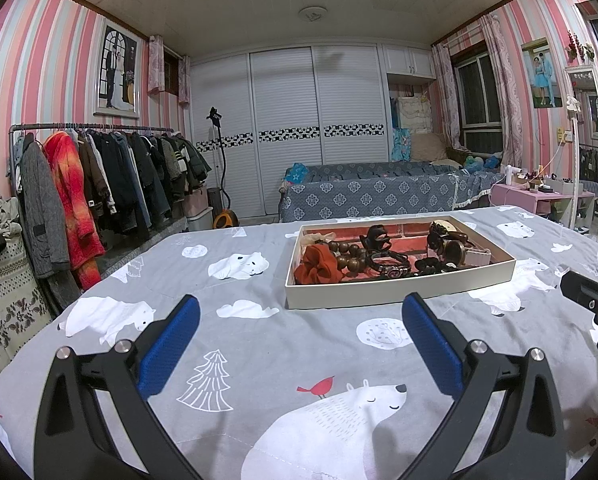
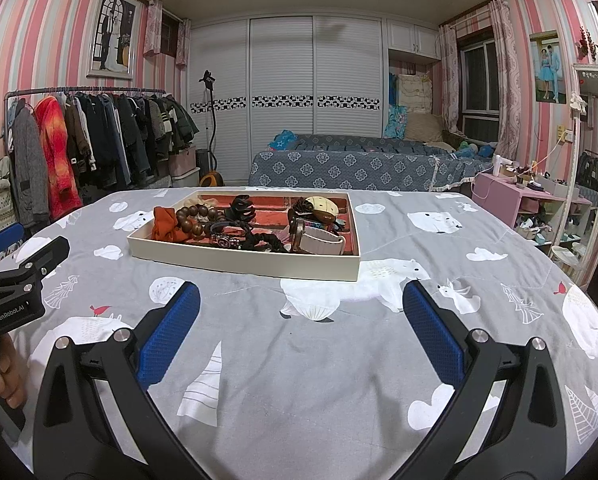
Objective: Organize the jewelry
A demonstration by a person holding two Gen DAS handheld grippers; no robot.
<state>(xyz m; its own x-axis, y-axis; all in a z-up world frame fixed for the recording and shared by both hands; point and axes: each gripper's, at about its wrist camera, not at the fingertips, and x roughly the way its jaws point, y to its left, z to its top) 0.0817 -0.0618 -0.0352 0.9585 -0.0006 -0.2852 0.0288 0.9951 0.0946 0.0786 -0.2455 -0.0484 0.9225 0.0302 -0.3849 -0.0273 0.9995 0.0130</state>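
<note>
Left gripper (image 1: 301,334): your jaws stand wide apart with nothing between the blue pads, hovering over the grey polar-bear bedspread (image 1: 291,364) short of the tray.
Right gripper (image 2: 301,334): your jaws are just as wide and hold nothing; they sit over the same bedspread, nearer the tray's right half.
Tray (image 2: 243,258): a shallow cream box with a red lining lies flat on the bedspread ahead of both your grippers, touching neither.
Jewelry in the tray: all of it is heaped loosely inside.
Orange scrunchie (image 2: 165,222): at the tray's left end.
Wooden bead bracelet (image 2: 195,218): just beside the scrunchie, touching it.
Black hair claw (image 2: 241,206): toward the middle back.
White-strap watch (image 2: 321,240): at the right front, lying on its side.
Dark cords and bands (image 2: 239,238): a tangle in the middle front; you probably have several pieces there, but they are too knotted to tell apart.
Your left hand (image 2: 1,376): seen at the right camera's left edge, gripping the left tool's handle.
</note>
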